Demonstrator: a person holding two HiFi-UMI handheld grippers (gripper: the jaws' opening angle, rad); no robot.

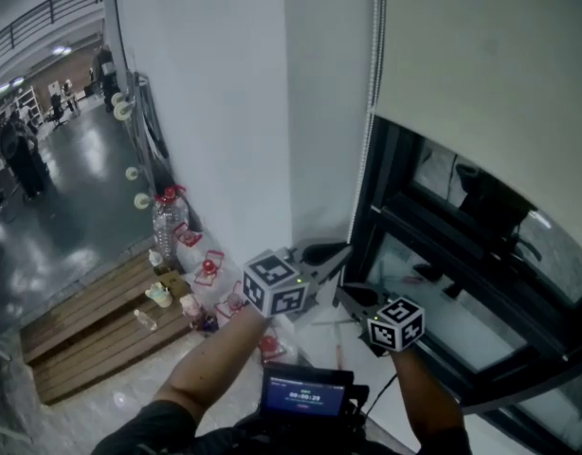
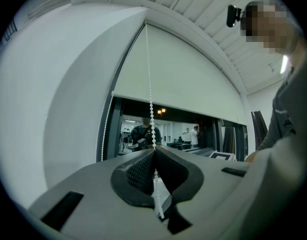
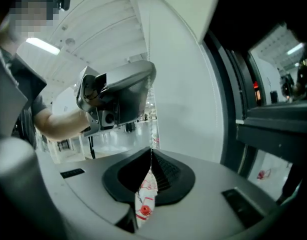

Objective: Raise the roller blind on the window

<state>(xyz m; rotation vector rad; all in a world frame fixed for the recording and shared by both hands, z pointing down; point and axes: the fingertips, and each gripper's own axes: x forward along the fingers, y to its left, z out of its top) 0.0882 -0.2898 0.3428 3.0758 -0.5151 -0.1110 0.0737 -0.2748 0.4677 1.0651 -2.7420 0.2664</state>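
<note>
Evidently light, limp and probably slippery, the chain [image 2: 149,84] hanging beside the part-lowered blind [image 1: 490,55] wants gripping between beads, and both left tongs [image 2: 153,151] and right tongs [image 3: 151,153] pinch it, right below left.

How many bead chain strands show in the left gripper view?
2. One strand runs down before the blind into the left gripper's shut jaws; the other hangs beside the window frame's left edge.
</note>
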